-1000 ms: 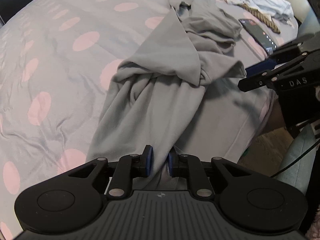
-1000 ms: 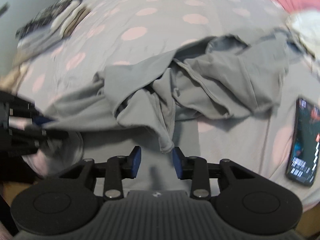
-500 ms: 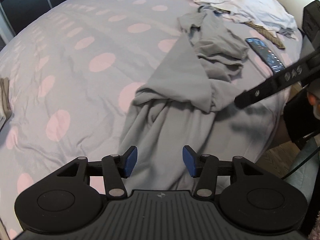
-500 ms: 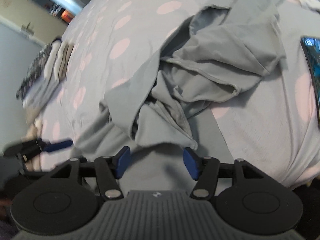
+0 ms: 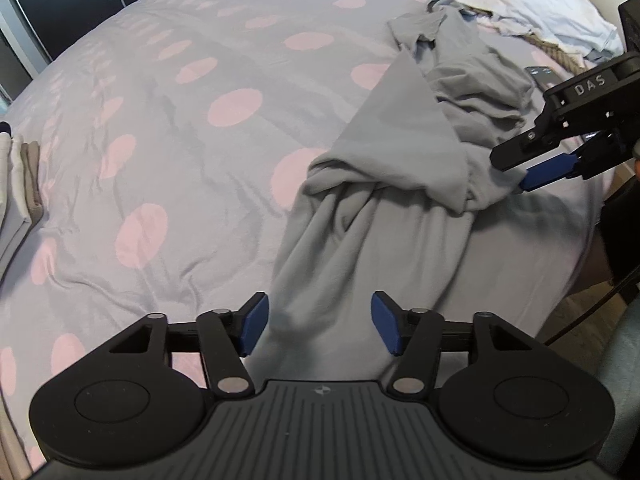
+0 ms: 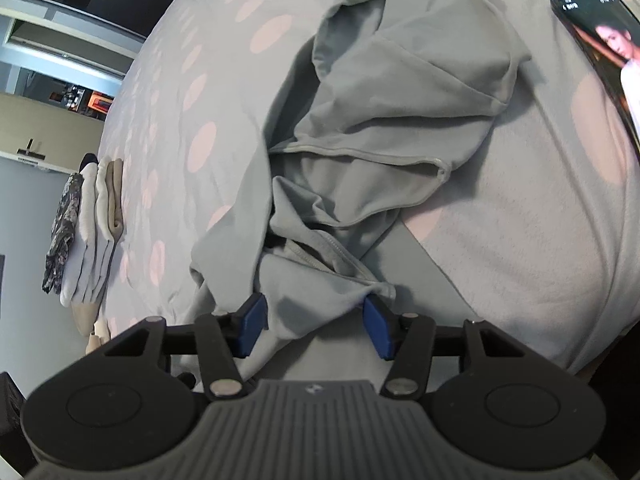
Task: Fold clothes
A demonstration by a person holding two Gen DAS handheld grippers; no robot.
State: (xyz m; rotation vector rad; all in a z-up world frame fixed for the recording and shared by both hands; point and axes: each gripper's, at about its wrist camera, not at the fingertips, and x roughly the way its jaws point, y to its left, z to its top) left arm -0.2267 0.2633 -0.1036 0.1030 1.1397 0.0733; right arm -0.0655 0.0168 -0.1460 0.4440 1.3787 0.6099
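Now a crumpled grey cotton garment [image 5: 404,184] lies on the bed with the grey sheet printed with pink dots [image 5: 168,128], on the right part of it and near the bed's edge. Its lower part runs toward the near edge, and its upper part is bunched up farther away.

The left gripper [image 5: 316,328] hangs above the near end of the garment. Its blue fingers [image 5: 253,322] stand wide apart and released, with the cloth below them but not pinched.

The right gripper [image 6: 314,330] is at the right side of the garment, at a folded hem corner. Its jaws are closing a little, and grey cloth lies between the fingers [image 6: 378,330], but the pads do not press on it. In the left view the same gripper [image 5: 536,166] reaches in from the right, its tips just at the garment's edge.

A black smartphone with a lit screen [image 6: 604,60] lies on the bed to the right of the garment. A stack of folded pale clothes [image 6: 96,232] sits at the far left edge of the bed. A heap of white and light blue laundry [image 5: 516,4] lies beyond the garment.
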